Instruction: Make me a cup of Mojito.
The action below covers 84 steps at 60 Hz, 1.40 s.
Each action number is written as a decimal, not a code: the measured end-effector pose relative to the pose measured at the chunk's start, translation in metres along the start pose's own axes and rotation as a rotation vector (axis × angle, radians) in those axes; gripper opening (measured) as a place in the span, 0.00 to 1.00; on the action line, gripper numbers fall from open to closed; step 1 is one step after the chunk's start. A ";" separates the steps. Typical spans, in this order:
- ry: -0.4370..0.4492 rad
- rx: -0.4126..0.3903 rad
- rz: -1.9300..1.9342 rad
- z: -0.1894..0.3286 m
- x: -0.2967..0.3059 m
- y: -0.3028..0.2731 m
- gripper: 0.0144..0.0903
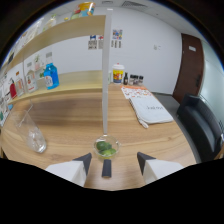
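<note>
A small clear glass bowl (105, 148) with green pieces in it sits on the wooden table (75, 120), just ahead of my fingers and slightly toward the left one. My gripper (114, 161) is open, its dark fingertips (85, 160) wide apart and touching nothing. A short dark piece (106, 168) lies between the fingers, close behind the bowl. A tall white post (105, 75) rises straight up from behind the bowl. An empty clear glass vessel (31, 131) stands on the table further left of the left finger.
Beyond the table, a counter holds a blue bottle (51, 76), a white jar with a yellow label (118, 74) and small dark bottles (133, 79). White printed sheets (150, 109) lie on the table's right side. A black chair (200, 125) and a brown door (190, 65) are at the right.
</note>
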 end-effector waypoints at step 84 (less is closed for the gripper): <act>-0.174 0.330 -0.012 -0.062 -0.290 -0.197 0.95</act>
